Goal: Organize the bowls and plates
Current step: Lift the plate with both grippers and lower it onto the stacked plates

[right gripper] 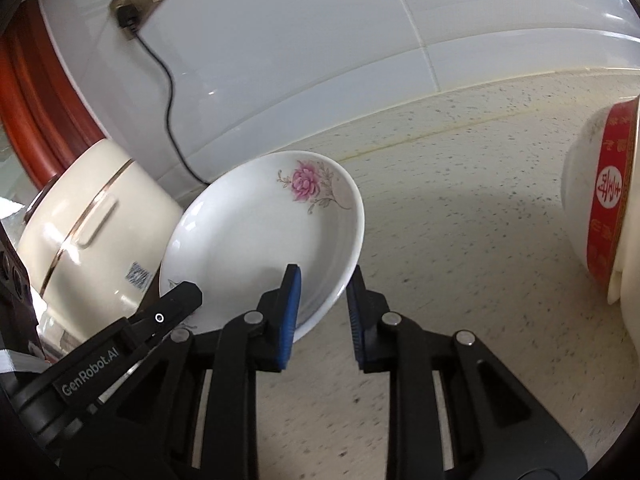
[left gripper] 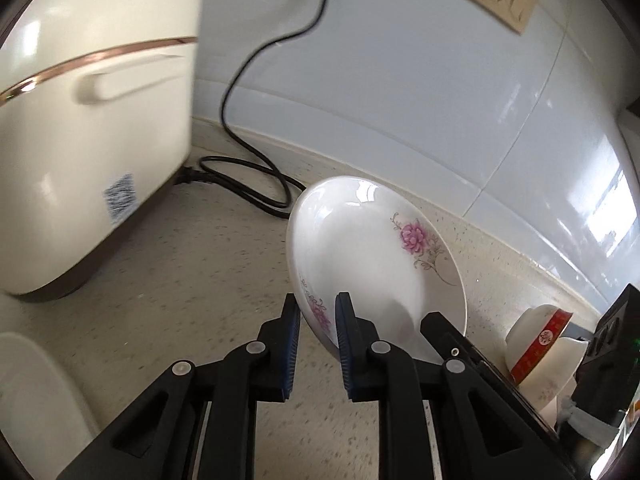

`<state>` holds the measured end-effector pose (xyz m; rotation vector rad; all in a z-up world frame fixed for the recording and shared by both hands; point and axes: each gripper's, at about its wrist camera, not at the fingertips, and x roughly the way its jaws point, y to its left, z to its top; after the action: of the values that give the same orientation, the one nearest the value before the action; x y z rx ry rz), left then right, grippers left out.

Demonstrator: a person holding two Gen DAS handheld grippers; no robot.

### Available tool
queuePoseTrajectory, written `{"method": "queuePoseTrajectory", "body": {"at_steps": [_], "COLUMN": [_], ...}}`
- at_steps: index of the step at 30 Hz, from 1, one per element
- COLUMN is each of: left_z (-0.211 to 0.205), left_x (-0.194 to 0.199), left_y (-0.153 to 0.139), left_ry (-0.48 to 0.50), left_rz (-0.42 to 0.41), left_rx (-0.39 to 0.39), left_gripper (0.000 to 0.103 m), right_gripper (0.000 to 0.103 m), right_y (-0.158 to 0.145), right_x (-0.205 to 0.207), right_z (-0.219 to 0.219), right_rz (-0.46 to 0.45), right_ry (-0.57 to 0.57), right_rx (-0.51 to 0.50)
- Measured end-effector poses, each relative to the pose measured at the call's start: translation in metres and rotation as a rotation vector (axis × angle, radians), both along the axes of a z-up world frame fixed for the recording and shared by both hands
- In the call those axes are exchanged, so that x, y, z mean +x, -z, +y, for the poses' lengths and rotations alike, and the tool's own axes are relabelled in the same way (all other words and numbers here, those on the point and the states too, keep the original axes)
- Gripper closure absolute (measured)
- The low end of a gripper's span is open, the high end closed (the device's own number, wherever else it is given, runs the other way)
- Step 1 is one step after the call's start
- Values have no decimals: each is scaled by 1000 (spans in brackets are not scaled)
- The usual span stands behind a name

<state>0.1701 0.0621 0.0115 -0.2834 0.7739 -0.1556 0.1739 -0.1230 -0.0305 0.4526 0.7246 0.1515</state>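
A white plate with pink flowers [left gripper: 372, 256] is held tilted above the speckled counter [left gripper: 208, 256]. My left gripper [left gripper: 318, 312] is shut on its near left rim. My right gripper [right gripper: 324, 292] is shut on the plate's [right gripper: 260, 236] right rim, and its tip shows in the left wrist view [left gripper: 440, 320]. The left gripper's finger [right gripper: 176, 300] shows at the plate's left edge in the right wrist view. A stack of bowls with a red band [left gripper: 540, 344] lies on its side at the right, also in the right wrist view [right gripper: 600, 200].
A cream rice cooker [left gripper: 92, 120] stands at the left, with its black cord [left gripper: 248, 176] looping on the counter to a wall socket [right gripper: 132, 16]. A tiled wall [left gripper: 400, 100] runs along the back. A white object [left gripper: 36, 392] sits at the near left.
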Motion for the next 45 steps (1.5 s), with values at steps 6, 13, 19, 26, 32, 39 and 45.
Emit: {"method": "queuePoseTrajectory", "body": {"at_steps": [6, 13, 19, 26, 32, 39, 45], "left_z": [23, 66, 98, 128, 145, 168, 178], "left_x": [-28, -67, -99, -130, -155, -166, -187], "left_y": [-6, -9, -8, -6, 1, 9, 17], "left_ry": [-80, -172, -246, -321, -382, -447, -485], "left_rz": [-26, -47, -64, -84, -73, -71, -67], "left_rx": [-38, -77, -101, -114, -132, -124, -95], "left_gripper": [86, 86, 86, 87, 87, 88, 88], "right_gripper": [76, 76, 76, 76, 76, 76, 76], "right_y": [-11, -18, -18, -18, -14, -12, -6], "right_x": [-17, -38, -53, -71, -85, -107, -111], "right_z": [25, 67, 95, 134, 162, 184, 203], "right_rz": [-39, -67, -81, -101, -108, -117, -106], "right_ry": [-76, -197, -289, -386, -464, -545, -604], "right_rx": [-27, -61, -73, -108, -147, -182, -212]}}
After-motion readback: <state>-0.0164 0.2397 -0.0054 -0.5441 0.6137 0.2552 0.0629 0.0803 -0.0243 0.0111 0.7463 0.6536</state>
